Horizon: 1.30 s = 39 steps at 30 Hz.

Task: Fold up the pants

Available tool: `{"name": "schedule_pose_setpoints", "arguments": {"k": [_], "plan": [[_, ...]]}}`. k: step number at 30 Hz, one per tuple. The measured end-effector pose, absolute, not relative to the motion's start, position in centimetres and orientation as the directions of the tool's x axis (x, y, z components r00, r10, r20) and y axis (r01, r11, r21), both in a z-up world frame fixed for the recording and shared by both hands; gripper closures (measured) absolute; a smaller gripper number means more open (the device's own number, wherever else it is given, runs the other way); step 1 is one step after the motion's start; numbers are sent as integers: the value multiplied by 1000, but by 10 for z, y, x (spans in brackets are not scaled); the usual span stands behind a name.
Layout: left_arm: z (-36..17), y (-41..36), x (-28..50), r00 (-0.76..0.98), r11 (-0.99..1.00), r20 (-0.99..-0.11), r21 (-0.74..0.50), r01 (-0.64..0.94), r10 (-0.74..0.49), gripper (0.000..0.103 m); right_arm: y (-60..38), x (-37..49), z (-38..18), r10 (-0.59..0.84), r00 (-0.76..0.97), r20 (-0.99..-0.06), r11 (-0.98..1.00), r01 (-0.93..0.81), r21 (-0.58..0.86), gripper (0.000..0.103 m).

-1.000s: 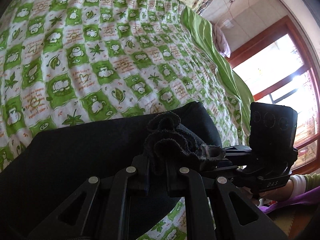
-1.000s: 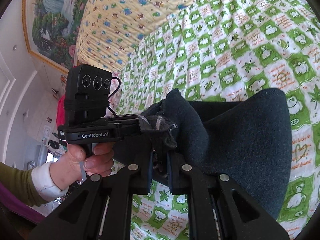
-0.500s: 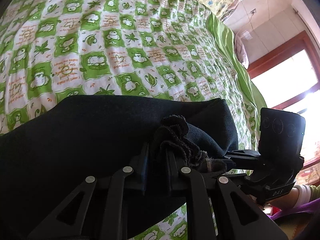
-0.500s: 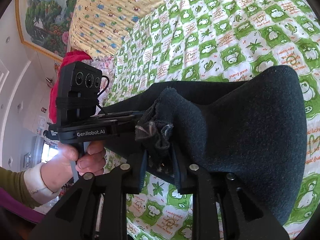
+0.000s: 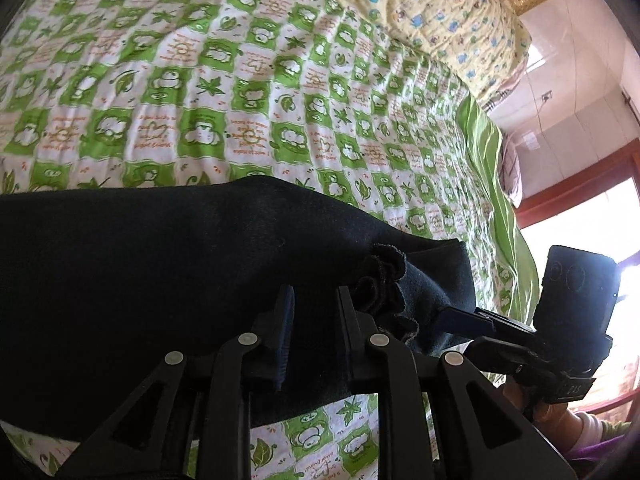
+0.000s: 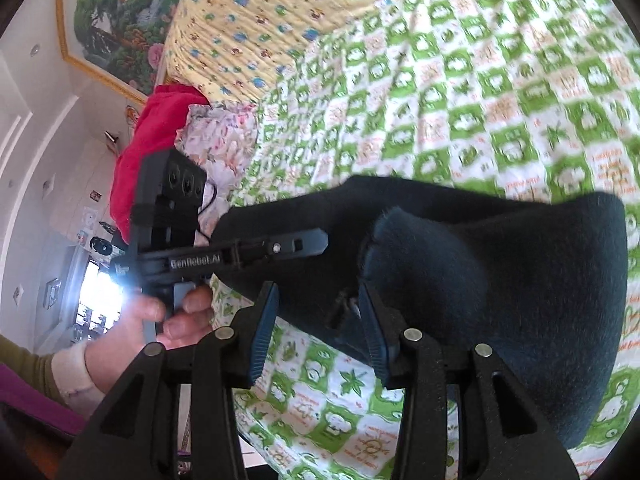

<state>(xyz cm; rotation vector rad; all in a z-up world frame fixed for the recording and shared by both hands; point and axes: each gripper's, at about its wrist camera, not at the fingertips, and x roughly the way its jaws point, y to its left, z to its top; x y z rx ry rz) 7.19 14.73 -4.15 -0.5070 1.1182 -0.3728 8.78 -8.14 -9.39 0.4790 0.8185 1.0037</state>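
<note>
The dark navy pants (image 5: 160, 264) lie folded on the green and white checked bedspread (image 5: 248, 92). They also show in the right wrist view (image 6: 500, 272). My left gripper (image 5: 314, 312) is open, its jaws apart over the cloth, with a frayed cloth edge (image 5: 384, 280) just right of it. My right gripper (image 6: 318, 320) is open over the near edge of the pants, with a raised fold (image 6: 400, 232) just beyond it. Each gripper shows in the other's view: the right one (image 5: 576, 320) and the left one (image 6: 192, 248), held by a hand (image 6: 160, 320).
A yellow patterned quilt (image 6: 304, 12) lies at the head of the bed. A red cloth (image 6: 148, 140) and a floral pillow (image 6: 220, 144) lie at the bed's left side. A green sheet edge (image 5: 492, 184) hangs toward a window with a red frame (image 5: 576, 184).
Both grippers have let go of the bunched pants edge and their jaws have opened. The pants have settled lower and flatter on the bed.
</note>
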Motion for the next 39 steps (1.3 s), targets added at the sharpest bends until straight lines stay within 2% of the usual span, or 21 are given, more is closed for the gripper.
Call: {"name": "schedule_pose_setpoints", "arguments": {"k": [19, 23, 27, 34, 39], "plan": [[-30, 256, -32, 585, 719, -725, -618, -319, -364, 81, -15, 91, -55, 903, 174, -393, 399, -681, 614, 59], [-32, 279, -54, 615, 677, -721, -627, -385, -318, 70, 6, 92, -49, 905, 135, -402, 371, -711, 597, 59], [-35, 300, -73, 630, 635, -724, -633, -443, -281, 70, 26, 94, -43, 901, 104, -422, 354, -740, 572, 49], [-42, 321, -88, 622, 600, -752, -606, -522, -217, 63, 64, 106, -30, 883, 51, -466, 324, -786, 527, 47], [-47, 333, -92, 618, 577, -760, -601, -552, -201, 63, 91, 117, -23, 868, 19, -495, 306, -806, 506, 47]]}}
